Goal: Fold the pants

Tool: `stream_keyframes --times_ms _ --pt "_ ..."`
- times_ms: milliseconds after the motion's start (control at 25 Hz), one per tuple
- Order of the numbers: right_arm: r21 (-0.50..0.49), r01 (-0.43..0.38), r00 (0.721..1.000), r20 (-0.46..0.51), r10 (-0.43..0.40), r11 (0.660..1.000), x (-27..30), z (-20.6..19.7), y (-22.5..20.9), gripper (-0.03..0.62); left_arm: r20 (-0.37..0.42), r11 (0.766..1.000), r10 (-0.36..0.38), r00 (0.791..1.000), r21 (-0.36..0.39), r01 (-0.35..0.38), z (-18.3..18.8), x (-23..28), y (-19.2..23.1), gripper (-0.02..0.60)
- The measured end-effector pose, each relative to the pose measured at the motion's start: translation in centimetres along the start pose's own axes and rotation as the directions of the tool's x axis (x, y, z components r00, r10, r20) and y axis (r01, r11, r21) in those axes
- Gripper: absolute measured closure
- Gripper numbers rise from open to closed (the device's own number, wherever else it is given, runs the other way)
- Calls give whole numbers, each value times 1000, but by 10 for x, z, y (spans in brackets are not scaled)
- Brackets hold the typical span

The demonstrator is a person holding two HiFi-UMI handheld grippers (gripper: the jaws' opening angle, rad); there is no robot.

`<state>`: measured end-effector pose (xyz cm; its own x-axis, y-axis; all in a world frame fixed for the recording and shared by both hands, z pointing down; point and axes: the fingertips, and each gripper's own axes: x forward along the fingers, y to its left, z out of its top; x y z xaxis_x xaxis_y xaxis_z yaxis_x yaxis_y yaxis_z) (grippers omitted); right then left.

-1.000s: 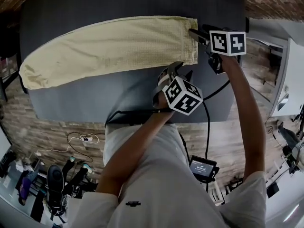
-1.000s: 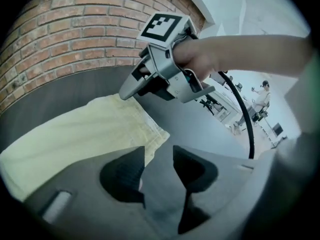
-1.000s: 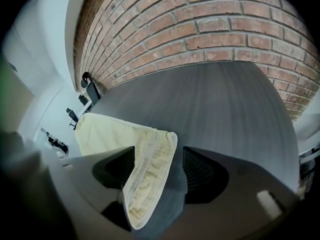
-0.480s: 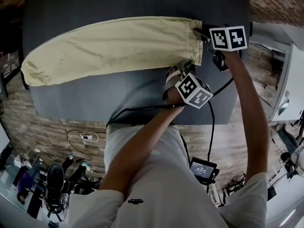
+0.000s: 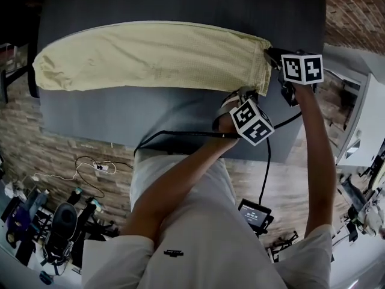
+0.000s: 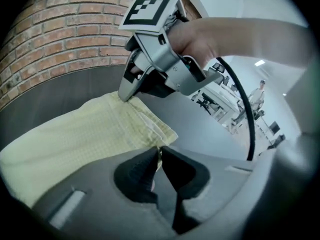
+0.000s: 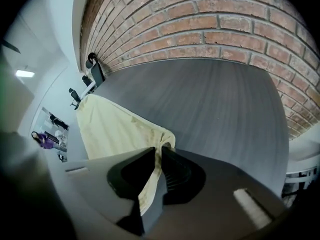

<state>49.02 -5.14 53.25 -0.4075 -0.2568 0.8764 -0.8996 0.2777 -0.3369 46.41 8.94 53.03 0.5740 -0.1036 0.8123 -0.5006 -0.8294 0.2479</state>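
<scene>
Both claws have come onto the right-hand end of the pants (image 5: 150, 56) since the earlier frames, when the left claw (image 5: 245, 93) stood over bare desk (image 5: 180, 2) short of the cloth. Their jaws have just been closing, and the far corner is now drawn up into a point.

Pants: pale yellow, laid lengthwise across the dark desk in layers, not yet folded end to end.

Left claw: closed on the near corner, with only a thin sliver of the edge showing between the pads.

Right claw (image 5: 269, 52): closed on the far corner, with a clear strip of cloth running down between its jaws.

Risk: the left claw's bite looks shallow, so the corner may slip out once the end is lifted and carried toward the other end. Either claw may also hold only 1 of the layers, which would let the lower one drag and skew the fold. Unequal lift by the 2 hands would twist the end.

Pose: both claws point steeply down at the desk. The left forearm (image 5: 180, 179) rises from the body to the near edge. The right arm (image 5: 319, 161) reaches out almost straight along the desk's right side.
</scene>
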Motion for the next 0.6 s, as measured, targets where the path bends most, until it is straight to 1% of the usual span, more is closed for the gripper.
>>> stream_keyframes --times_ms 200,280,440,600 --pt "3 72 997 -14 -71 997 -30 -24 -10 545 50 995 -94 994 -11 94 14 -11 -35 549" --pt "2 89 996 -9 -89 996 -40 -27 -7 545 69 993 -114 991 -20 116 16 -20 -41 549" --pt "-14 99 995 9 -99 995 -53 -22 8 545 91 994 -99 991 -35 103 11 -36 -38 549" --pt "-3 82 996 46 -82 997 -58 -8 27 545 143 994 -79 987 -61 89 13 -63 -27 549"
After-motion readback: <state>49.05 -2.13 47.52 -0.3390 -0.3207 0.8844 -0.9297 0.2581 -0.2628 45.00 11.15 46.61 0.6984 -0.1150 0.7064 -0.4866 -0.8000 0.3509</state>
